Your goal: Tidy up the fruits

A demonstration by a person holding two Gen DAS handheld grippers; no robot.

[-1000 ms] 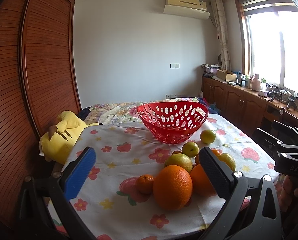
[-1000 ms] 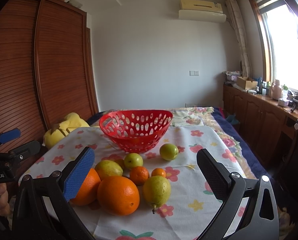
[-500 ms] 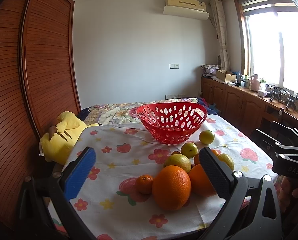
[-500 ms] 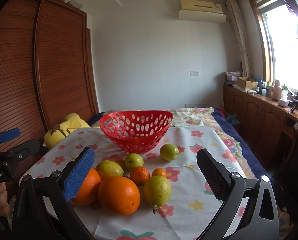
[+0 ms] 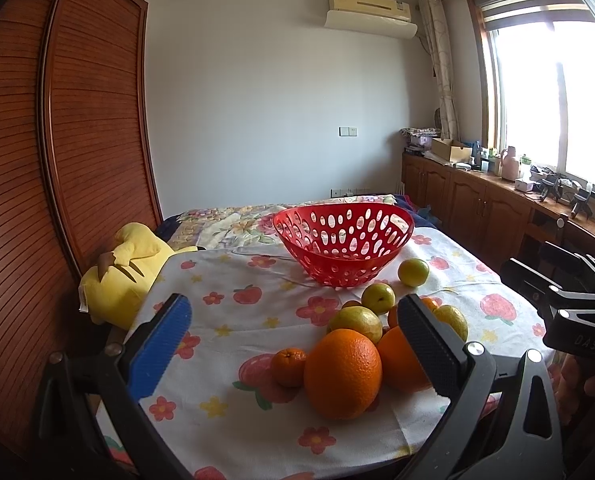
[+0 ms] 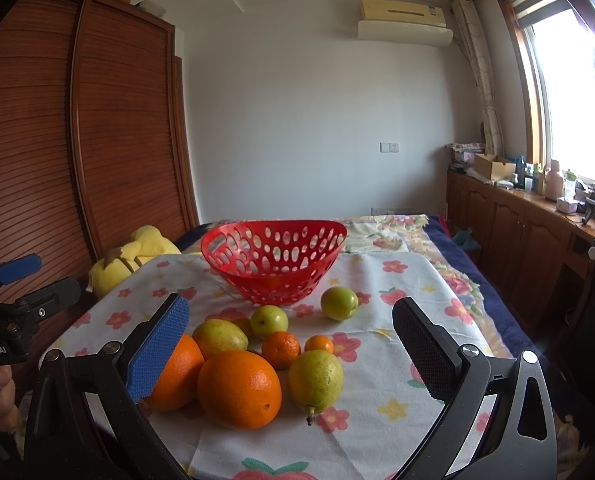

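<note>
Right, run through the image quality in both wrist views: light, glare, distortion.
Left wrist view: window blown out white at right, wardrobe bowed by the fisheye, fruit sharp. Right wrist view: same window glare, dark vignette in the corners, red basket evenly lit, soft shadows under the large orange.

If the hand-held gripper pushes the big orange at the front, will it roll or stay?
The big orange looks round and smooth, so a push would probably roll it. A second orange touches its left side and may block it there. The tablecloth looks soft, which may slow it.
</note>
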